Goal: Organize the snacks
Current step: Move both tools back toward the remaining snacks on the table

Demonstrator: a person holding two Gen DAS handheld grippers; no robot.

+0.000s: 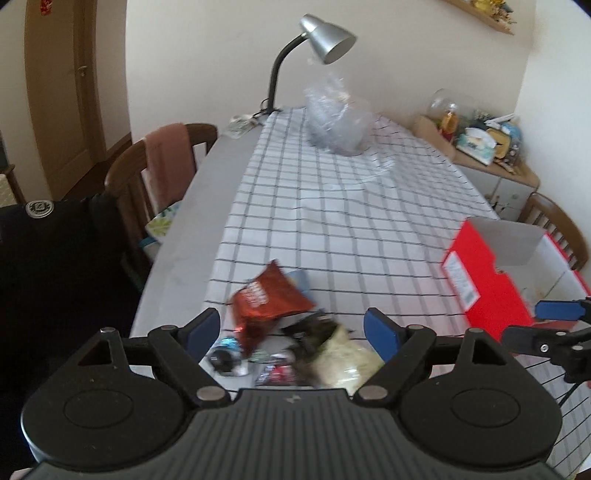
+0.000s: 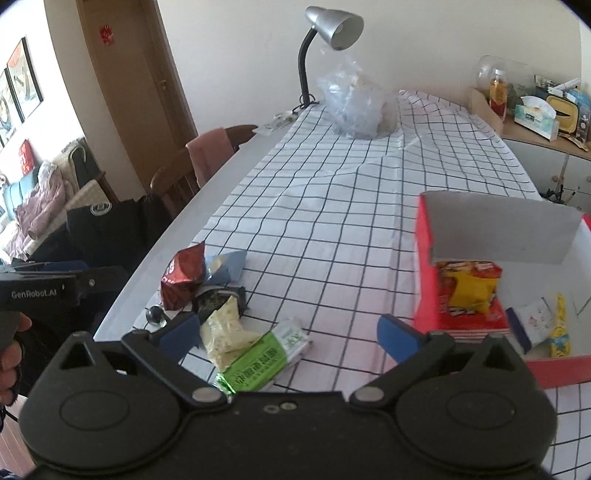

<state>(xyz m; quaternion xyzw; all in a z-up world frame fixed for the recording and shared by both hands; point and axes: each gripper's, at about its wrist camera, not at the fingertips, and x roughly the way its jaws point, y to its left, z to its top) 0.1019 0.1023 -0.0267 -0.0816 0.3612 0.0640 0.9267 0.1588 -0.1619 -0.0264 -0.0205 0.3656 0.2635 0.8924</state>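
Observation:
A pile of snack packets lies at the near left of the checked tablecloth: a dark red bag point(image 1: 267, 295) point(image 2: 183, 275), a pale blue bag point(image 2: 225, 266), a dark packet point(image 2: 218, 299), a pale yellow-green bag point(image 1: 343, 358) point(image 2: 227, 328) and a green bar packet point(image 2: 264, 358). A red box point(image 2: 428, 258) point(image 1: 487, 284) stands open at the right and holds a yellow-red bag point(image 2: 469, 284) and small packets point(image 2: 535, 321). My left gripper point(image 1: 291, 328) is open above the pile. My right gripper point(image 2: 288, 332) is open and empty above the green packet, left of the box.
A silver desk lamp point(image 2: 332, 26) and a crumpled clear plastic bag point(image 2: 354, 107) stand at the table's far end. Wooden chairs point(image 1: 147, 173) line the left side, one with a pink cloth. A cluttered sideboard point(image 2: 535, 110) stands at the far right.

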